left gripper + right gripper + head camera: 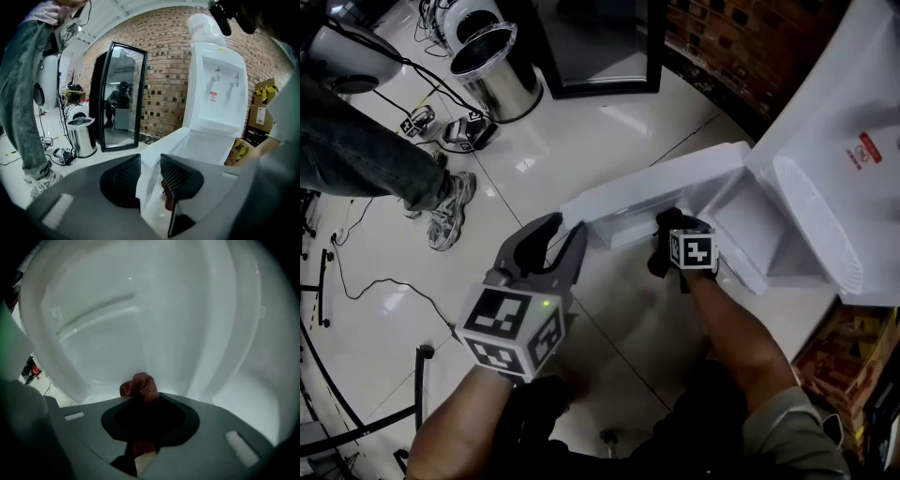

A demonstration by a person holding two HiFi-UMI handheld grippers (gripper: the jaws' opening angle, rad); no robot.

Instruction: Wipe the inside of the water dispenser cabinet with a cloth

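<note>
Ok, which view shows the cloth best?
The right gripper view: the reddish cloth bunches up between the right gripper's tongs, inside the white cabinet. The left gripper view catches only a red sliver, likely it, past the cabinet door; the head view hides it.

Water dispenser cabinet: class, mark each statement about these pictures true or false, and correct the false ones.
1. The right tongs grip a reddish cloth. True.
2. The cabinet door is shut. False: it is swung open.
3. The left tongs clamp the edge of the cabinet door. True.
4. A steel bin stands on top of the water dispenser. False: it stands on the floor.
5. The right tongs hang over bare floor tiles. False: they reach into the white cabinet interior.
</note>
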